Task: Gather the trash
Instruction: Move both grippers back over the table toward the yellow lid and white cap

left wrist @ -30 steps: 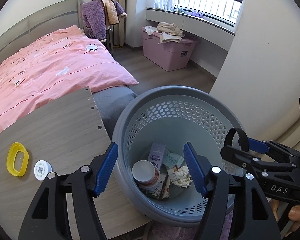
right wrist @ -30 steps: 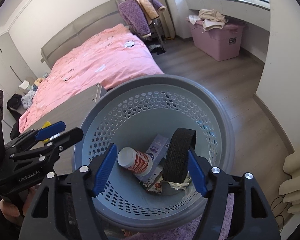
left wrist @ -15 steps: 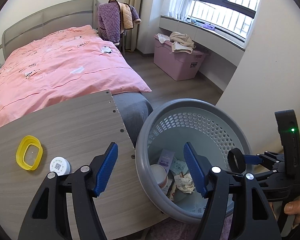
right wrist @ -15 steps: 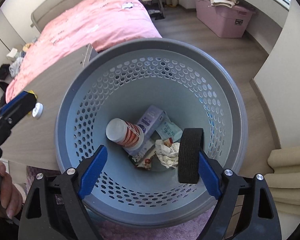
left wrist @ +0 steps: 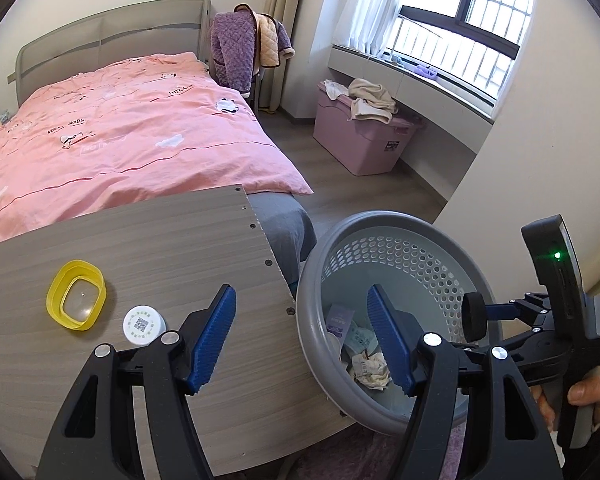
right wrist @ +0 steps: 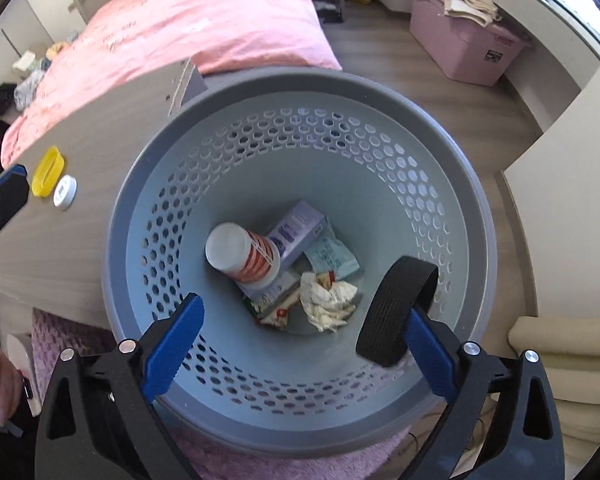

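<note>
Found the right tool [right wrist: 304, 312] spread wide above the round grey perforated plastic basket [right wrist: 340, 140], gripping nothing between its blue pads. Noted a black woven band loop [right wrist: 398, 312] draped on its right-hand finger, touching that pad only, hanging inside the basket's rim. Found the left tool [left wrist: 300, 300] equally wide open and empty, straddling the basket's near-left rim, one finger over the grey wood-grain desk [left wrist: 160, 248], the other over the basket.

Saw the trash at the bottom of the basket from the right wrist: a white paper cup with orange stripes [right wrist: 240, 254] lying on its side, a lilac carton [right wrist: 298, 228] touching it behind, a pale blue packet [right wrist: 332, 258] beside that, and a crumpled white paper wad [right wrist: 328, 298] nearest the camera. Glimpsed only part of that heap from the left wrist. Made out, left of the basket on the desk, a yellow oval plastic lid [left wrist: 76, 300] and a white round cap [left wrist: 143, 325] just beside each other.
</note>
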Motion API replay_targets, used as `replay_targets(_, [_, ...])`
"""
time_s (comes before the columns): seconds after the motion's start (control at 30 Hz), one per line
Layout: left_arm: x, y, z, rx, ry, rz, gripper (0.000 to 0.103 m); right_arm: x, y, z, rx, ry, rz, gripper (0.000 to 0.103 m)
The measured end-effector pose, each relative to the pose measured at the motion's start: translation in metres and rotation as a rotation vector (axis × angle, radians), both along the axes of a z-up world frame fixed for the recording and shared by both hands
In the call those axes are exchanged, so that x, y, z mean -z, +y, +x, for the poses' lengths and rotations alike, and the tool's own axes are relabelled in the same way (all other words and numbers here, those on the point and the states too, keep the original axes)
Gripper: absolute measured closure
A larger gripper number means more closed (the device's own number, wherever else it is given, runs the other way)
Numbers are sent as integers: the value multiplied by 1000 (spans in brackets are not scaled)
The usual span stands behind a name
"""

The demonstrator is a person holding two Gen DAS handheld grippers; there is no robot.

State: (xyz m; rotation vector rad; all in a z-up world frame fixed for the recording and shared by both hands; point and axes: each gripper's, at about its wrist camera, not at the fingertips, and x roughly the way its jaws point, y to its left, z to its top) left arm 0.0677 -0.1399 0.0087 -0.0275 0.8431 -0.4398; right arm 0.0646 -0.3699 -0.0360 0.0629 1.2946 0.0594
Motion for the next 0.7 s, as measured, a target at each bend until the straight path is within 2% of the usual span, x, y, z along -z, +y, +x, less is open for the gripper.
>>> replay_targets(0.07, [-1, 5, -1, -6, -4, -8, 38, -11, 1, -2, -13, -43, 64, 7])
replay_targets(0.1, [-1, 7, -1, -9, -2, -14, 38, -10, 3, -3, -5, -47, 34, 7])
replay_targets(0.17, [-1, 11, -1, -11, 2, -25, 38, -4, 8, 0, 2, -16, -93, 7])
replay_targets(0.2, [-2, 12, -2, -13, -1, -28, 38, -4, 11, 0, -11, -15, -80, 7])
replay_targets(0.27, [-3, 17, -4, -18, -9, -30, 38, -8, 15, -4, -55, -41, 22, 7])
replay_targets(0.3, [-3, 19, -4, -21, -10, -33, 38, -9, 17, -5, -50, -46, -3, 7])
replay_targets(0.37, [-3, 23, -4, -25, -6, -43, 38, -4, 23, -3, -27, -25, -116, 7])
replay_targets(0.43, [-4, 27, -5, -30, -11, -48, 38, -8, 25, -4, -30, -28, -87, 7])
replay_targets(0.7, [-7, 48, -6, -72, -23, -49, 38, -27, 37, -11, -6, -142, -24, 7])
